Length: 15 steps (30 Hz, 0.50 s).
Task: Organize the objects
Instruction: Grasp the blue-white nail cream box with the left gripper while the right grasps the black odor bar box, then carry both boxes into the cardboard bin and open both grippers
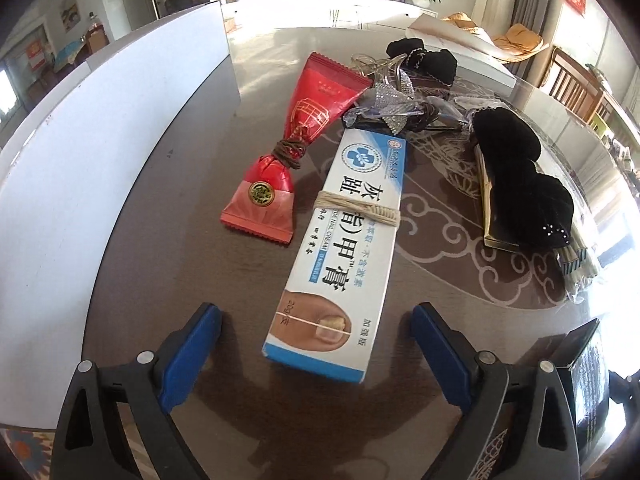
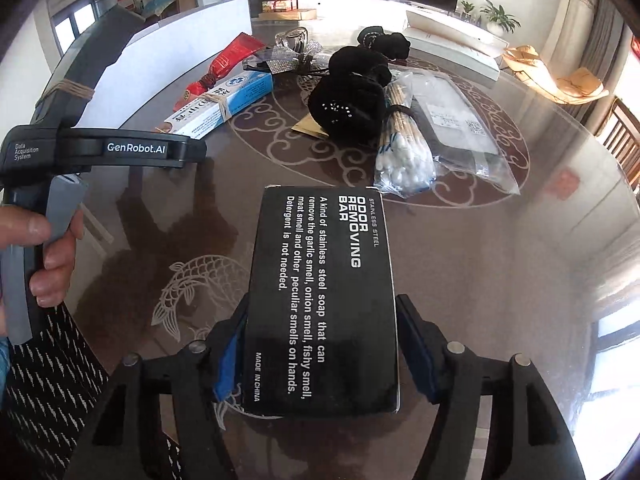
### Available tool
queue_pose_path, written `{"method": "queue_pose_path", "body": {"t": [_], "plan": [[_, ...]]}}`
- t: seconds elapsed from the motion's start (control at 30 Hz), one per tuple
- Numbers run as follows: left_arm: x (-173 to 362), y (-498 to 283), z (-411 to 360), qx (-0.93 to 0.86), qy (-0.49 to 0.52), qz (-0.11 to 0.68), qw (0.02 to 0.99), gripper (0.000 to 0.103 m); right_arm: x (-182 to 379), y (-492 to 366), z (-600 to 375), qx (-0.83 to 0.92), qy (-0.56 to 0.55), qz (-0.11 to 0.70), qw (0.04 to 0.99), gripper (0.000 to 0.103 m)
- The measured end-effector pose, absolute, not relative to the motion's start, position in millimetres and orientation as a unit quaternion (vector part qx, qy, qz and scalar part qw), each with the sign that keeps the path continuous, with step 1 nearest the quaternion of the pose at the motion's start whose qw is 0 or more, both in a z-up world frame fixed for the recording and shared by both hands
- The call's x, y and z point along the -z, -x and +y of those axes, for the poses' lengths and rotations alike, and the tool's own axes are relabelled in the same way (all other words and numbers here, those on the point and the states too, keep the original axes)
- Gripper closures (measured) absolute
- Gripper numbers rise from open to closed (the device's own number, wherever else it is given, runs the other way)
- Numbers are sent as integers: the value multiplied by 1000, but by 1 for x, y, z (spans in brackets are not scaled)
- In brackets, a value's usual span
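Left gripper (image 1: pixel 316 344): fingers spread wide apart, low over the table, holding nothing; the near end of the cream box lies between the two blue pads without touching either.
Right gripper (image 2: pixel 320 348): clamped on the black box, one pad pressed to each long side.
Black box (image 2: pixel 324 300): held flat just over the glossy table top, white print facing up, reading "ODOR REMOVING BAR"; whether it rests on the surface cannot be told.
Cream box (image 1: pixel 340 248): long white and blue carton lying flat, running away from the left gripper, with a pale string band wound around its middle.
Red pouch (image 1: pixel 296 140): just left of the cream box, pinched at the waist by a brown cord, its lower end beside the string band.
Black hair ties (image 1: pixel 524 176): a row of fuzzy black pieces on a gold card, right of the cream box and apart from it.
Sparkly clips (image 1: pixel 384 96): a tangled cluster past the far end of the cream box.
Cotton swabs (image 2: pixel 400 140): a bundle in a clear bag, beyond the black box and to its right.
Grey packet (image 2: pixel 456 124): in a clear bag, touching the cotton swabs on their right side.
Table (image 2: pixel 500 280): dark, shiny, with pale scroll and fish patterns.
White board (image 1: pixel 80 152): stands upright along the left edge of the table.
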<state>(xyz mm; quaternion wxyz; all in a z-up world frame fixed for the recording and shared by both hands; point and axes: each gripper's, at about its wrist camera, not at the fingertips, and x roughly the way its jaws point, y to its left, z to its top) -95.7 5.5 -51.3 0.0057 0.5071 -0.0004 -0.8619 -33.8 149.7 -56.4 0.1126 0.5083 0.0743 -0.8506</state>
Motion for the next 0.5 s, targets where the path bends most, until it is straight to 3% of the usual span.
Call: {"method": "queue_pose_path", "body": {"t": [0.07, 0.1, 0.2, 0.23, 0.3, 0.33, 0.37, 0.5], "plan": [[47, 86, 14, 867, -498, -22, -21, 56, 58, 33, 153, 849, -512, 72, 110, 10], [46, 77, 17, 866, -498, -33, -36, 60, 57, 33, 155, 848, -512, 75, 113, 9], [45, 50, 11, 861, -503, -47, -68, 61, 59, 32, 158, 847, -513, 78, 119, 5], [45, 44, 8, 859, -504, -50, -75, 60, 60, 33, 158, 845, -515, 79, 120, 0], [46, 43, 3, 853, -513, -54, -74, 35, 60, 33, 159, 847, -511, 81, 125, 0], [50, 46, 1, 847, -525, -56, -66, 8, 60, 35, 158, 845, -512, 82, 127, 0], [52, 52, 0, 844, -531, -56, -58, 3, 60, 38, 157, 842, -517, 83, 128, 0], [55, 79, 6, 839, -541, -37, -51, 3, 59, 55, 151, 818, -546, 106, 149, 0]]}}
